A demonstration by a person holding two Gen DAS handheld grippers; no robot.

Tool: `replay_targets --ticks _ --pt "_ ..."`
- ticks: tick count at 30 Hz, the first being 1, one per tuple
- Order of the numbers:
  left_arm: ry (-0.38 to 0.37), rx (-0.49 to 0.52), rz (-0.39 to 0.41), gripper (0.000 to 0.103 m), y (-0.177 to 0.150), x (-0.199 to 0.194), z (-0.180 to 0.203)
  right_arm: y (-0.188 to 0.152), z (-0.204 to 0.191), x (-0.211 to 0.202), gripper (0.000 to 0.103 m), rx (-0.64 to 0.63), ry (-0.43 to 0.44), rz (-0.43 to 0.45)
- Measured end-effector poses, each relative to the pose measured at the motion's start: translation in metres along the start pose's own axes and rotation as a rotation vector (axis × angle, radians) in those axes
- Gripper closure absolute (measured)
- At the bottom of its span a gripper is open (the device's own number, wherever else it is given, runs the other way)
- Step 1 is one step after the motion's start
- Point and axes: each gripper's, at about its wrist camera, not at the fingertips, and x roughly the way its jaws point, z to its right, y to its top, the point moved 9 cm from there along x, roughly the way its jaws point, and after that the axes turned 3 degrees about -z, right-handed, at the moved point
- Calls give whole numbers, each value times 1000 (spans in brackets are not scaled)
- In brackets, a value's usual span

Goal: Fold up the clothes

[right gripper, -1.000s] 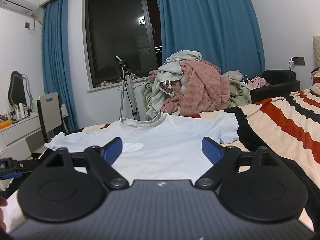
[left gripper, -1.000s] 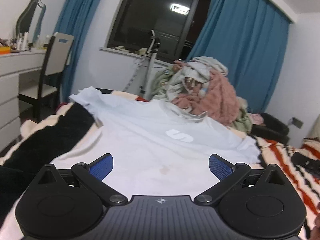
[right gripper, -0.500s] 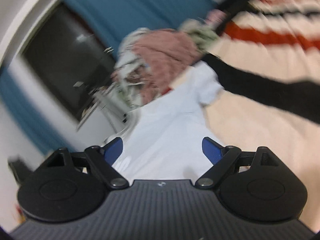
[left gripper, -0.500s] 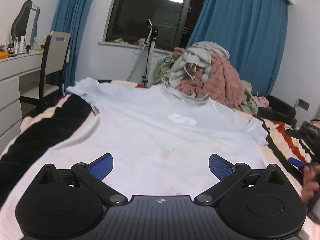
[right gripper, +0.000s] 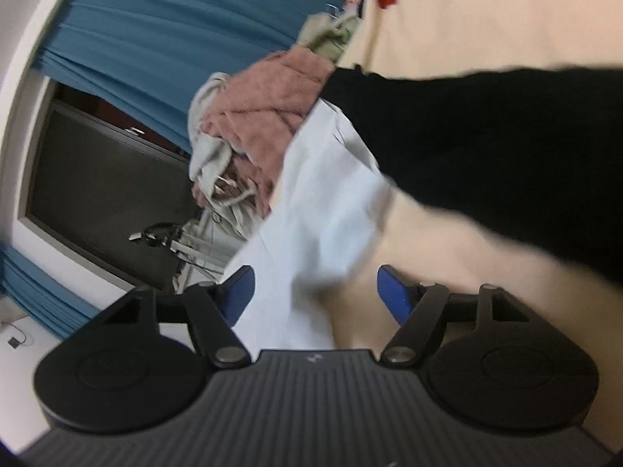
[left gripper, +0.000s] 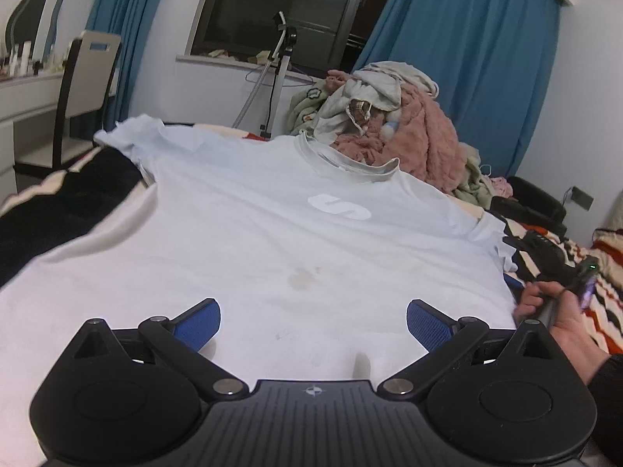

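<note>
Centrally, item one: a pale blue short-sleeved cotton T-shirt (left gripper: 272,233) with a white oval logo (left gripper: 338,207) on the chest, lying flat and face up on the bed, grey ribbed collar (left gripper: 346,163) at the far end, hem nearest the left wrist camera. A small brownish stain (left gripper: 301,277) shows below the logo.

Item two: the left gripper (left gripper: 313,321), black with blue ribbed pads, jaws wide apart and holding nothing, poised over the hem region of the shirt.

Item three: the right gripper (right gripper: 315,290), same make, rolled sharply sideways, jaws apart with the shirt's side edge (right gripper: 311,233) lying between them; whether the pads touch the cloth cannot be told, as this view is blurred. In the left wrist view the person's right hand (left gripper: 560,311) grips its handle just beside the shirt's right edge.

Item four: a striped blanket of cream, black and red bands (right gripper: 486,148), spread under the shirt.

Item five: a heap of unfolded laundry, pink fleece and grey-white garments (left gripper: 389,116), beyond the collar.

Item six: blue pleated curtains (left gripper: 467,58) on both sides of a dark window (left gripper: 280,11).

Item seven: a tripod stand (left gripper: 278,62) below the window.

Item eight: a black-framed chair (left gripper: 83,89) beside a white dresser (left gripper: 27,97), far left.
</note>
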Motion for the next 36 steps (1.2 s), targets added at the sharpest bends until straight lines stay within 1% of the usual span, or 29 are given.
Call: replay_targets --ticks 2,4,5,8,9,11,12,13,14,15,16,19,21,24,26,28,30,31,32,34,36 --pt "-12 17 11 0 2 13 1 10 -2 21 31 -43 -6 12" --pt "25 62 34 0 3 29 1 19 -5 39 31 -79 -1 27" --pt "41 71 33 0 2 37 0 24 -5 46 31 -79 7 41" --pt "32 25 -4 0 3 59 -6 40 -8 69 31 -84 21 75" --pt "28 8 -16 0 3 66 -9 45 -10 76 29 -92 16 80" --pt "26 -14 -10 1 7 69 -11 52 -20 92 29 -147 -18 70" --pt "27 -20 -4 1 10 68 -12 55 -26 100 32 -184 -41 60" --pt "29 -27 2 1 14 65 -13 57 -32 107 48 -231 -82 46" --pt "31 -33 9 0 17 63 -14 58 -38 110 59 -282 -139 38" --pt "33 -39 15 1 21 60 -14 60 -43 113 79 -333 -197 30" --pt "37 -40 24 0 26 55 -15 61 -52 113 89 -385 -240 32" --pt "50 -37 55 0 40 36 -20 61 -98 94 94 -546 -285 104" --pt "60 -33 82 0 47 20 -26 53 -143 82 94 -665 -292 168" --pt "94 -1 130 0 60 -2 -40 21 -215 72 94 -863 -309 232" --pt "125 32 166 0 70 -17 -52 -14 -259 77 94 -1013 -327 241" --pt "204 53 201 0 76 -29 -67 -53 -291 92 95 -1125 -329 225" --pt "231 11 209 0 80 -31 -83 -98 -311 111 95 -1210 -329 185" --pt "228 -13 207 0 81 -29 -89 -120 -315 122 95 -1240 -329 159" --pt "222 -36 203 0 82 -26 -95 -140 -317 133 95 -1260 -325 130" --pt "238 -46 194 0 83 -18 -107 -181 -316 155 95 -1298 -315 74" --pt "278 -47 190 0 85 -9 -120 -215 -309 174 94 -1312 -285 22"
